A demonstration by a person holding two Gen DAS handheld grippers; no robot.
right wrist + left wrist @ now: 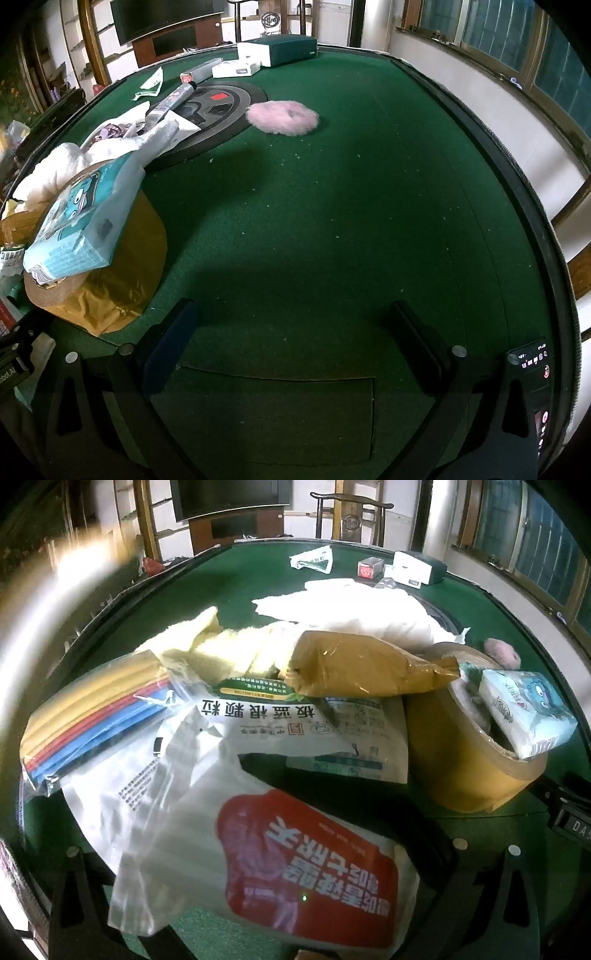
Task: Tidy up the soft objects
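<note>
My left tongs (pixel 280 897) pinch the red-and-white plastic bag (pixel 258 849); I should lift gently so it doesn't slip. My right tongs (pixel 295 339) hang spread above the green surface (pixel 351 221), free to help.

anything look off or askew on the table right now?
Yes. The tissue pack sits tilted across the top of the brown tape roll, overhanging its rim rather than lying flat. The fluffy pink pad lies alone on the green felt, apart from the pile. The right gripper is open and empty.
</note>
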